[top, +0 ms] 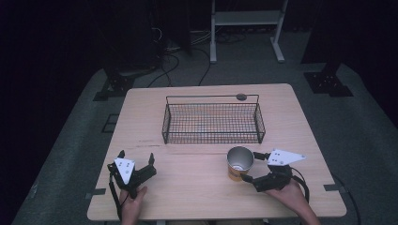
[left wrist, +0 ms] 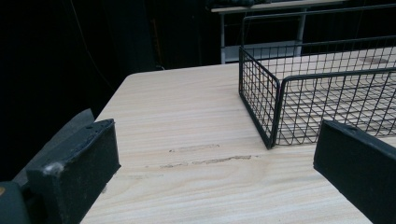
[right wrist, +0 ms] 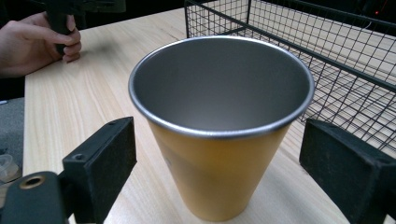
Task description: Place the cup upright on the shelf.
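A yellow cup [top: 240, 162] with a metal inside stands upright and empty on the wooden table [top: 187, 183], just in front of the black wire basket [top: 212, 123]. My right gripper [top: 249, 166] is open, its jaws on either side of the cup [right wrist: 219, 154] with a gap on each side. In the right gripper view that gripper [right wrist: 223, 168] straddles the cup's lower half. My left gripper [top: 136, 155] rests open near the front left of the table, nothing between its jaws. In the left gripper view it [left wrist: 217, 172] faces bare tabletop and the basket's near corner [left wrist: 275, 112].
The basket is empty and sits mid-table towards the back. A small dark round spot [top: 241, 97] marks the table behind it. The person's left hand [right wrist: 37, 39] is at the far side of the right gripper view. A white frame [top: 246, 28] stands on the floor beyond.
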`<state>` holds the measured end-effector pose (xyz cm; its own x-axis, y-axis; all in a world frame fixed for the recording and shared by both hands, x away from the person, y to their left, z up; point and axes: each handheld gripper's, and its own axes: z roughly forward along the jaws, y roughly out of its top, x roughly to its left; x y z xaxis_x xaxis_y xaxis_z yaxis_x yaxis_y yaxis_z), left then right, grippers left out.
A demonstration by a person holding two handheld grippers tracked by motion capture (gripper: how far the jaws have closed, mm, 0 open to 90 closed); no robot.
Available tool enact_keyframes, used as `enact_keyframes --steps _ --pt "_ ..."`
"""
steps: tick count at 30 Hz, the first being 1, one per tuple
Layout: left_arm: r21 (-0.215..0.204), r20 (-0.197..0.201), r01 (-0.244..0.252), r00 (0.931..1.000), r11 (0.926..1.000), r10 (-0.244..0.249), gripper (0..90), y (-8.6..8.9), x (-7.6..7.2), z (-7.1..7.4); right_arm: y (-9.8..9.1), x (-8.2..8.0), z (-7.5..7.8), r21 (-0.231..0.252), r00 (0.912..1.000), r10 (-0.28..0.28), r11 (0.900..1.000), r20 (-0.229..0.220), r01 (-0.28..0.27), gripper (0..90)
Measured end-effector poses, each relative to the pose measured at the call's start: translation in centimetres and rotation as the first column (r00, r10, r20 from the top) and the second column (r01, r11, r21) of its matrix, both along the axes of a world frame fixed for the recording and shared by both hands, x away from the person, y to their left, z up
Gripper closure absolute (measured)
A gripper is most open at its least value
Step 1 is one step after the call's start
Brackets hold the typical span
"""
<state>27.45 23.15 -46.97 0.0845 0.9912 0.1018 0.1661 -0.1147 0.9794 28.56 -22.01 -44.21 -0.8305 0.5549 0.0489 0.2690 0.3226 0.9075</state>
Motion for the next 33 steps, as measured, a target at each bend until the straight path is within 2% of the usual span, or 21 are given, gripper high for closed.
enact_keyframes --steps 15,20,33 --pt "0.002 0.0 0.0 1.0 1.0 0.0 0.0 0.0 0.0 0.0 1.4 1.1 -0.2 -0.007 0.9999 0.012 0.9999 -0.008 -0.012 8.5" --pt "0.002 -0.001 -0.001 1.0 1.0 0.001 0.0 0.0 0.0 0.0 1.6 1.3 -0.2 0.015 0.9998 0.02 0.9997 -0.009 -0.02 8.5" --pt "0.004 0.0 0.0 1.0 1.0 0.0 0.0 0.0 0.0 0.0 2.4 1.8 -0.1 0.016 0.9994 0.032 0.9994 -0.01 -0.032 9.5"
